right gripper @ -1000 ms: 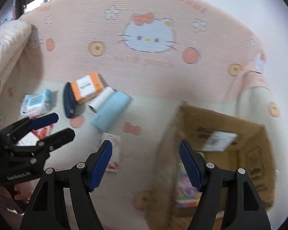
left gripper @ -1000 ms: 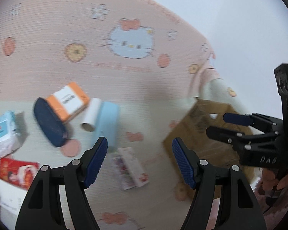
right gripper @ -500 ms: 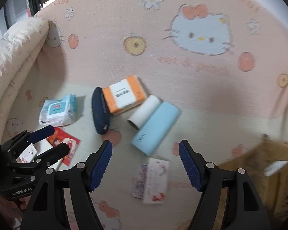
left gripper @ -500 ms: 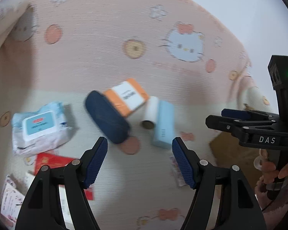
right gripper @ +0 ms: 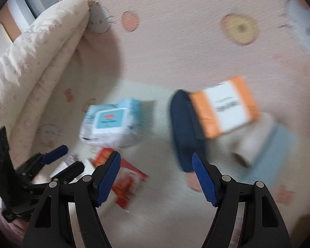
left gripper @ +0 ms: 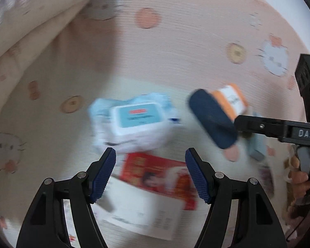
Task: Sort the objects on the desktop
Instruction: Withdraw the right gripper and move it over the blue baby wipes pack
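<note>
My left gripper (left gripper: 150,173) is open and empty, above a red packet (left gripper: 161,175) and just short of a blue-and-white wet-wipes pack (left gripper: 134,122). A white paper box (left gripper: 142,212) lies under it. My right gripper (right gripper: 156,179) is open and empty, over the bare mat between the red packet (right gripper: 124,179) and a dark blue case (right gripper: 186,132). An orange-and-white box (right gripper: 225,111) leans on the case. A white roll (right gripper: 252,146) and a light blue box (right gripper: 272,153) lie to the right. The wipes pack (right gripper: 111,122) sits further left.
The objects lie on a cream mat with Hello Kitty prints (left gripper: 51,136). A pink Hello Kitty backdrop (right gripper: 186,31) rises behind. A folded cream quilt (right gripper: 31,62) borders the left side. A small patterned packet (left gripper: 265,177) lies at the right edge.
Both grippers have swung left and moved closer to the objects. The cardboard box has left both views. The wipes pack and red packet now sit in front of the left gripper.
</note>
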### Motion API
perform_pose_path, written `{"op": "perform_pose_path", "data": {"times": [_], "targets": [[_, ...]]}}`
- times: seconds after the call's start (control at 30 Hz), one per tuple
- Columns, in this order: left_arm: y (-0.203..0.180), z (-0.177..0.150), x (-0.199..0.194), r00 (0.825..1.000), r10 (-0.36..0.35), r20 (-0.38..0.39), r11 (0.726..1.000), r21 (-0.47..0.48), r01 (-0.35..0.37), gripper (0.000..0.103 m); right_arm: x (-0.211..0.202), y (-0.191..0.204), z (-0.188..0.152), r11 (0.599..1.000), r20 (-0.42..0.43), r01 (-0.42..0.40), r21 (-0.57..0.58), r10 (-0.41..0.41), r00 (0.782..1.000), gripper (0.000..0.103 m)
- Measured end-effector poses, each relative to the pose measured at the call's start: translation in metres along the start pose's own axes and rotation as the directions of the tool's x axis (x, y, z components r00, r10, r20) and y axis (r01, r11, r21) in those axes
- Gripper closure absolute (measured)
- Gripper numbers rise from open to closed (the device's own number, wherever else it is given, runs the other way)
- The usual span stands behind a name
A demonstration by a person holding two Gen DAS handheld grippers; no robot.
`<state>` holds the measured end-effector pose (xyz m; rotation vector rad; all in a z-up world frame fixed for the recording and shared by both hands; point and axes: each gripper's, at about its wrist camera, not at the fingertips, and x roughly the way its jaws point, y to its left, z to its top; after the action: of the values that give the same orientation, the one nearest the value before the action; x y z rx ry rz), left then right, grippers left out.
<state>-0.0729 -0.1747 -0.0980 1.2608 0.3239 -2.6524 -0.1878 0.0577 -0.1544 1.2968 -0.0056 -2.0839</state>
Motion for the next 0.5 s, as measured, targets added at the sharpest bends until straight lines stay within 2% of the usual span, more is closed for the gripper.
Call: {"op": "perform_pose_path", "data": {"times": [0.17, 0.27, 0.37, 0.5], "targets": [[0.036, 0.009, 0.005, 0.998, 0.06, -0.003, 0.996, -0.072, -0.06, 0.03, 0.031, 0.014, 0.009, 0.989, -0.007, -0.141, 0.051, 0.142, 0.99, 0.033], [0.052, 0.016, 0.007, 0.999, 0.052, 0.001, 0.991, -0.124, -0.052, 0.03, 0.046, 0.024, 0.014, 0.989, -0.001, -0.143, 0.032, 0.143, 0.99, 0.033], [0.058, 0.021, 0.016, 0.999, 0.054, -0.001, 0.99, -0.131, -0.054, 0.03, 0.058, 0.029, 0.017, 0.99, -0.013, -0.14, 0.022, 0.14, 0.99, 0.033], [0.067, 0.023, 0.04, 0.998, 0.032, -0.051, 0.984, -0.176, -0.04, 0.032, 0.084, 0.028, 0.021, 0.99, -0.029, -0.134, 0.039, 0.135, 0.99, 0.033]]}}
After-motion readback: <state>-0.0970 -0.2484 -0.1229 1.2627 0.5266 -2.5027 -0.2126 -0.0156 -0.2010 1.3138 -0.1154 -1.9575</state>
